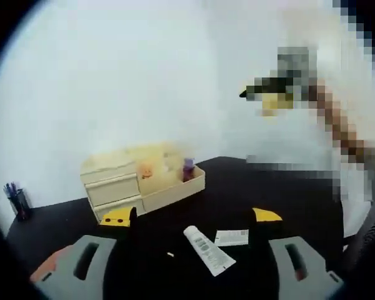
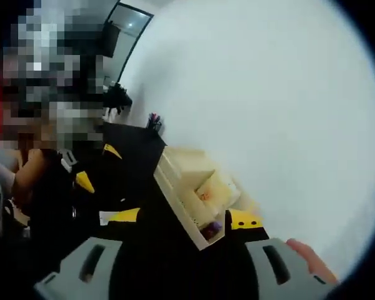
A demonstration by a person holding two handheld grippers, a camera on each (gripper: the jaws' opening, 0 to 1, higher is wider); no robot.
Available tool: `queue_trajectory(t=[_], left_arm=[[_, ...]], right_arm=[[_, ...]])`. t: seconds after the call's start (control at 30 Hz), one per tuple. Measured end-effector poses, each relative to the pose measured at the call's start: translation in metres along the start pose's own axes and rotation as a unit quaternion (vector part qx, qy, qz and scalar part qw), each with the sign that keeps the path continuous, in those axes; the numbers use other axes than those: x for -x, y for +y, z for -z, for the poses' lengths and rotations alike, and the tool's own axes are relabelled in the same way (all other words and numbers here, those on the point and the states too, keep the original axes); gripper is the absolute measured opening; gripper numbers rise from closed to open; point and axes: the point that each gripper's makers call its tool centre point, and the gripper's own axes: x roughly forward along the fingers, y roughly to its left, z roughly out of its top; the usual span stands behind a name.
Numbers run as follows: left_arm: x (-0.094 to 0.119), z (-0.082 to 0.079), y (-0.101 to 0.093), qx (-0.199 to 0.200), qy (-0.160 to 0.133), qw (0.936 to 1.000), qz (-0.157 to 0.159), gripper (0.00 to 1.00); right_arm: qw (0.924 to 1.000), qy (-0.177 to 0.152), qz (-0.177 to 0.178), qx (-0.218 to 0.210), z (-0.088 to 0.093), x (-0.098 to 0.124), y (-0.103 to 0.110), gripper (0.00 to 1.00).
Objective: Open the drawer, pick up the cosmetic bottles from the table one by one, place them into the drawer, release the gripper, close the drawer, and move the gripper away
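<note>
Grey jaw bases with yellow tips rise at the bottom of the left gripper view, where the left hand-held gripper (image 1: 192, 215) stands with its jaws wide apart and nothing between them. Just beyond the tips, on the black worktop (image 1: 287, 194), a white cosmetic tube (image 1: 207, 250) lies flat and slanted, with a small white label card (image 1: 231, 237) touching or just beside its upper end and a tiny pale scrap (image 1: 170, 254) near its left. Open dark surface surrounds these on all sides. Farther back stands the pale wooden drawer unit (image 1: 112, 181), two drawer fronts on its left part, and a drawer (image 1: 175, 187) pulled out toward the right, with a small purple bottle (image 1: 188, 169) upright inside near its far corner. A pen cup (image 1: 17, 203) sits well apart at the worktop's left edge. In the right gripper view the right hand-held gripper (image 2: 187, 219) also has its jaws spread and empty, hovering close over the open drawer's (image 2: 187, 219) rim; the purple bottle (image 2: 214, 227) shows between the tips. The other gripper's yellow tips (image 2: 97, 165) appear at left.
</note>
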Motion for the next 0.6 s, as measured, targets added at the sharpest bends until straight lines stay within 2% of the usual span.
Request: queue_trajectory(t=[0.13,0.23,0.33,0.4,0.5,0.6], left_arm=[[-0.002,0.006,-0.004,-0.018,0.017,0.9997,0.004,0.79],[-0.003,0.012,-0.005,-0.044,0.042,0.9981,0.007,0.94],[-0.002,0.019,-0.004,-0.092,0.074,0.9930,0.007,0.96],[-0.002,0.023,0.001,-0.110,0.097,0.9892,0.003,0.96],[-0.001,0.023,0.001,-0.095,0.105,0.9898,0.017,0.96],[0.000,0.016,-0.005,-0.066,0.077,0.9937,0.048,0.96]], right_arm=[[0.9998,-0.003,-0.019,-0.010,0.013,0.002,0.009,0.49],[0.9995,0.001,-0.027,-0.014,0.023,0.001,0.016,0.49],[0.9991,-0.001,-0.040,-0.018,0.032,0.003,0.025,0.49],[0.9984,-0.007,-0.049,-0.026,0.036,0.005,0.032,0.52],[0.9973,-0.013,-0.062,-0.037,0.041,0.008,0.040,0.57],[0.9969,-0.021,-0.066,-0.038,0.048,0.012,0.047,0.59]])
